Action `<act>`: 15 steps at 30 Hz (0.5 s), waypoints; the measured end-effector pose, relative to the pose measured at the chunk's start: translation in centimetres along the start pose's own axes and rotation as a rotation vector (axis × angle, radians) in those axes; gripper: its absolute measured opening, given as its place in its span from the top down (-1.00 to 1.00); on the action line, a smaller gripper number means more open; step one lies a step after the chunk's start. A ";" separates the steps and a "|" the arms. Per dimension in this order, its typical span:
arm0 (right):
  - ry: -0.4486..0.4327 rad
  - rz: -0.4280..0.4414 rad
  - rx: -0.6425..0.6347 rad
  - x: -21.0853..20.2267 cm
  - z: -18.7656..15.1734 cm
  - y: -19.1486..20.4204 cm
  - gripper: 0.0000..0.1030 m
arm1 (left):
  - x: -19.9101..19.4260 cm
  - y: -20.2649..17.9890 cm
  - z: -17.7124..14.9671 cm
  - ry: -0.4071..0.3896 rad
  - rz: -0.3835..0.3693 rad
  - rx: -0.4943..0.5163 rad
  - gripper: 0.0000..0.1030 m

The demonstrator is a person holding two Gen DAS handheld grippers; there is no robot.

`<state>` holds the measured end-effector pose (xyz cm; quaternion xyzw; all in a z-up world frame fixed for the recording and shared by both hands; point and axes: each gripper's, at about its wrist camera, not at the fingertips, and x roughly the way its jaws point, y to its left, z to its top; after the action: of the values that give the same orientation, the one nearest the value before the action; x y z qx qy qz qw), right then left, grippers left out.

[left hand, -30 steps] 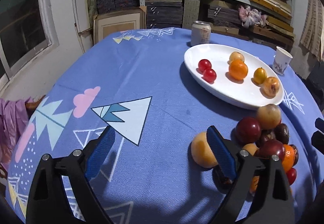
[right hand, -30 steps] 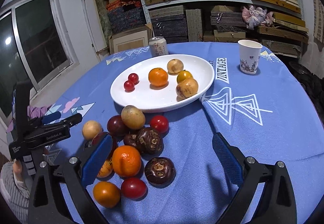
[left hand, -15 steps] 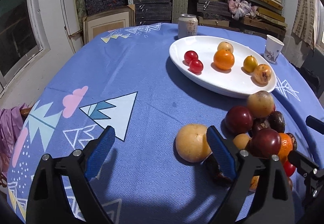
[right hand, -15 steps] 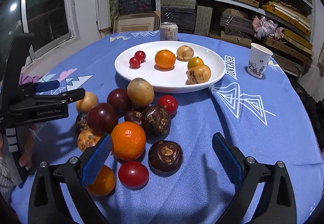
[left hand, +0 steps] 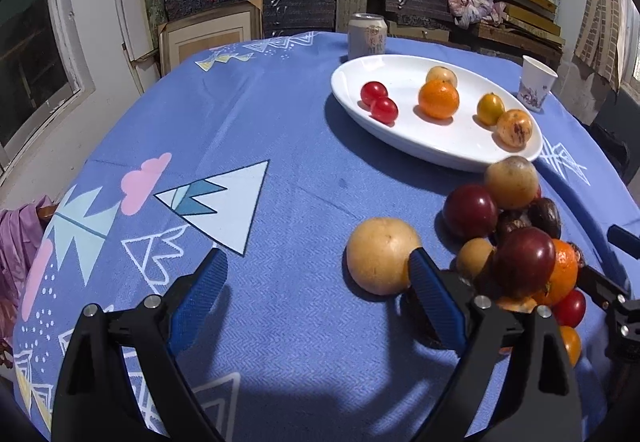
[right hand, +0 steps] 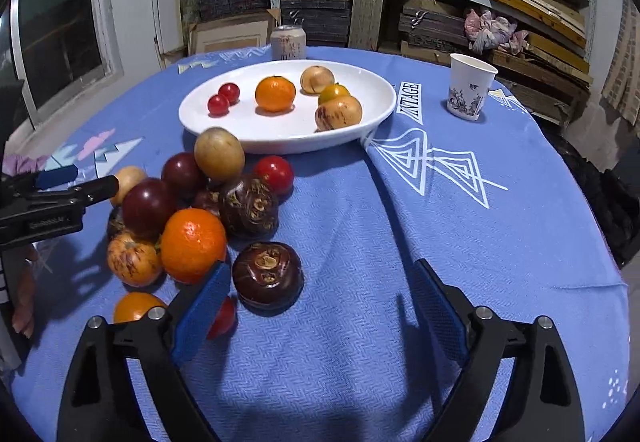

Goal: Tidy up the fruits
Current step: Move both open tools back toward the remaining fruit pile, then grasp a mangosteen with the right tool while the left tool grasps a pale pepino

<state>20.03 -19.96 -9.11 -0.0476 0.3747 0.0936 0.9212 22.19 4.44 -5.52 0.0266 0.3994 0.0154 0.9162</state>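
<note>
A white oval plate (left hand: 440, 156) (right hand: 280, 146) holds two cherry tomatoes (right hand: 223, 98), an orange (right hand: 275, 93) and three yellowish fruits. Loose fruit is heaped on the blue cloth before it: an orange (right hand: 193, 239), dark plums (right hand: 148, 207) and brown knobbly ones. My right gripper (right hand: 320, 304) hangs low over the cloth with its jaws closing; a dark brown knobbly fruit (right hand: 267, 275) lies between them beside the left pad, not pressed. My left gripper (left hand: 318, 296) is open, and a tan round fruit (left hand: 380, 254) rests just inside its right finger.
A drink can (left hand: 367, 36) (right hand: 288, 42) stands behind the plate and a paper cup (left hand: 534, 88) (right hand: 470, 90) stands to its right. Shelves of boxes fill the back and a window is at left. A person's hand (right hand: 24, 302) shows at the left edge.
The right gripper has closed in on the fruit heap and its jaws have narrowed slightly; its left finger now covers a red tomato. The left view has turned a little towards the heap.
</note>
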 end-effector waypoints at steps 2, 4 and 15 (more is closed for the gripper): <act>0.013 0.007 -0.011 0.3 0.0 0.1 -0.66 | 0.1 -0.5 -0.2 0.005 0.007 0.022 -0.73; 0.014 0.012 -0.017 0.4 0.1 0.2 -0.64 | 0.1 -0.6 -0.2 -0.001 0.009 0.029 -0.73; 0.044 0.095 -0.067 1.1 0.5 0.7 -0.28 | 0.5 0.6 -0.2 0.040 -0.021 -0.010 -0.76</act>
<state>21.02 -19.05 -9.49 -0.0625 0.3933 0.1485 0.9052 22.40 5.04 -6.03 0.0176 0.4181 0.0085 0.9082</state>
